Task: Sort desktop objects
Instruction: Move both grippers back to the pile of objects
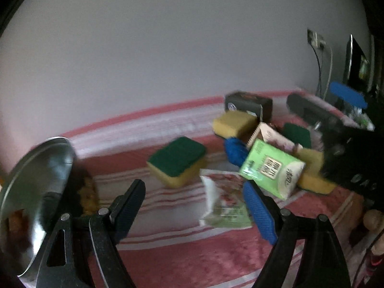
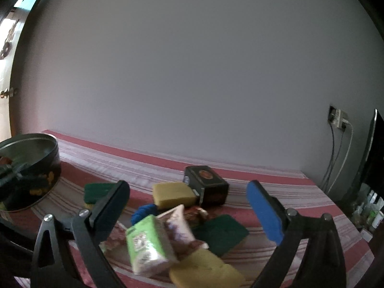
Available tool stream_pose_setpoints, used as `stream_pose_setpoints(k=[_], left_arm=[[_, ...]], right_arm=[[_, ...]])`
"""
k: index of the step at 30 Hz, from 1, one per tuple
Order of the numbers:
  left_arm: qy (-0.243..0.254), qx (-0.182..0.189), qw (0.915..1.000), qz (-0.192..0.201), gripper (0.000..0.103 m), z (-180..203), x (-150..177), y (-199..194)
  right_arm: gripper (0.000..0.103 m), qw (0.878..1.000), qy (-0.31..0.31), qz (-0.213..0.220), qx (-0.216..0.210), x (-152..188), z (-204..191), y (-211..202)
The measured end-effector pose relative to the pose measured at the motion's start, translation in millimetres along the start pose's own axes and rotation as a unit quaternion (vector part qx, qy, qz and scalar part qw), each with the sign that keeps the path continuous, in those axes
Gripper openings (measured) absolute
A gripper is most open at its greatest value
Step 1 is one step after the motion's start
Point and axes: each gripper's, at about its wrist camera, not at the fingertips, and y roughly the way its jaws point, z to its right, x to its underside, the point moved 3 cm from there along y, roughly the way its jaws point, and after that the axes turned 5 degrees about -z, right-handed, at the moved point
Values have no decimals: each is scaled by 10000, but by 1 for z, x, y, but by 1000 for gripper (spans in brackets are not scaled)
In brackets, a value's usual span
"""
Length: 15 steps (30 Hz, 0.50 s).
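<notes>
Two tools hang over the red-and-white striped cloth (image 1: 168,247) on the worktop, and both stand spread wide with nothing between their pads. The left tool (image 1: 199,206) points down at a slant toward the clutter; just ahead of its blue pad lies a flat white-and-green printed packet (image 1: 223,204), and beyond that, tipped on edge, a light-green tissue pack with a white end (image 1: 271,168). Ahead and slightly left, standing apart from the heap, sits a yellow sponge with a dark-green scouring top (image 1: 177,162), its long side running across the tool's line. I judge that sponge or the flat packet the easiest thing for the left side to reach.

The right tool (image 2: 189,213) hovers low over the same heap, so the green tissue pack (image 2: 148,244) lies directly between and below its jaws, leaning against a pale pink packet (image 2: 180,223). The right hand looks the nearer one for that pack, whose long axis runs roughly along the tool's line.

Behind the heap stand a plain yellow sponge (image 2: 172,193), a dark rectangular tin box (image 2: 206,187) and a blue bundle (image 2: 144,212) that I cannot identify. A round dark metal tin (image 2: 31,168) waits at the left, perhaps the sorting bin. Blur smears most labels, and the right tool's body hides part of the pile in the left view.
</notes>
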Motion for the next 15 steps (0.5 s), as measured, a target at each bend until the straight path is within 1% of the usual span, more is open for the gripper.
stream_pose_setpoints(k=[2, 6, 10, 12, 13, 15], left_arm=[[9, 77, 9996, -277, 85, 4, 0, 12], [-21, 212, 9976, -664, 85, 10, 0, 30], [-60, 196, 9951, -966, 85, 14, 1, 42], [-98, 232, 9930, -1158, 85, 11, 0, 53], [-176, 328, 9924, -1172, 85, 10, 0, 55], [-183, 303, 9923, -1183, 85, 8, -3, 55]], right_arm=[[99, 9999, 76, -18, 71, 2, 10, -2], [99, 9994, 315, -106, 124, 6, 33, -2], [99, 9980, 585, -194, 116, 9, 52, -2], [99, 9975, 658, -230, 86, 9, 55, -2], [99, 9972, 695, -255, 68, 9, 57, -1], [99, 9971, 707, -287, 57, 10, 57, 0]])
